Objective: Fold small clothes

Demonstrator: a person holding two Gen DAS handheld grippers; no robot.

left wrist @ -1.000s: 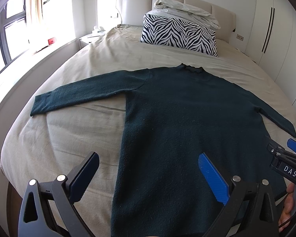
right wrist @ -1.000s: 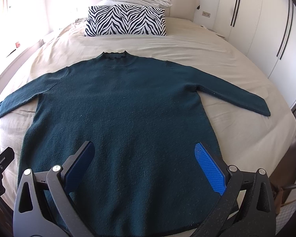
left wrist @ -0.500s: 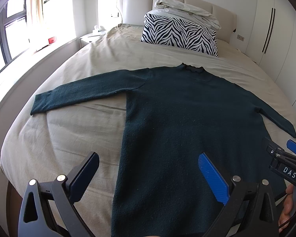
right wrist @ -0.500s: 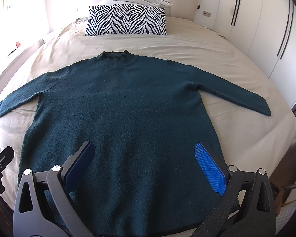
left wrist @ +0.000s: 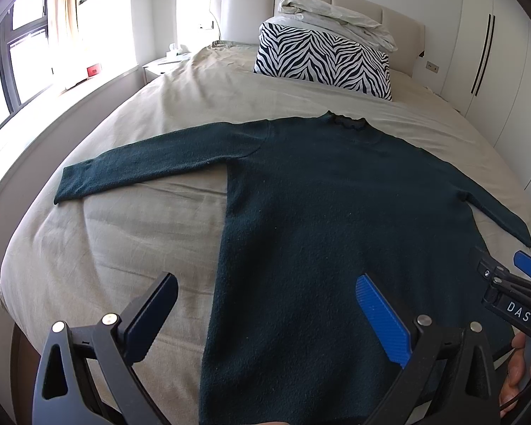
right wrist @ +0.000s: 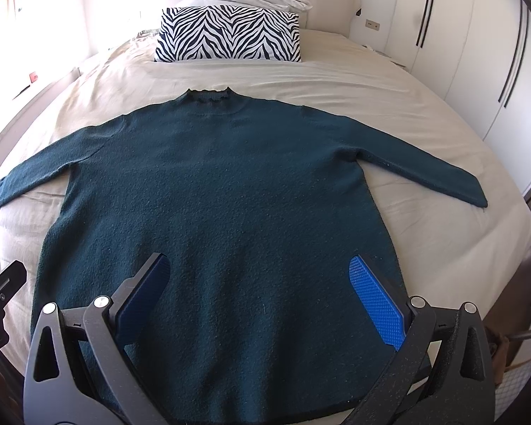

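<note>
The dark green sweater [right wrist: 223, 212] lies flat on the bed [right wrist: 389, 81], both sleeves spread out. The left gripper [left wrist: 265, 315] and right gripper [right wrist: 258, 294] hover above the hem, both released and empty. Folding seems not begun; next, 1 sleeve must be grasped.

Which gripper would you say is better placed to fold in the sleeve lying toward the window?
Probably left: the left gripper hangs open over the sweater's window-side edge, nearer that sleeve than the right gripper.
</note>
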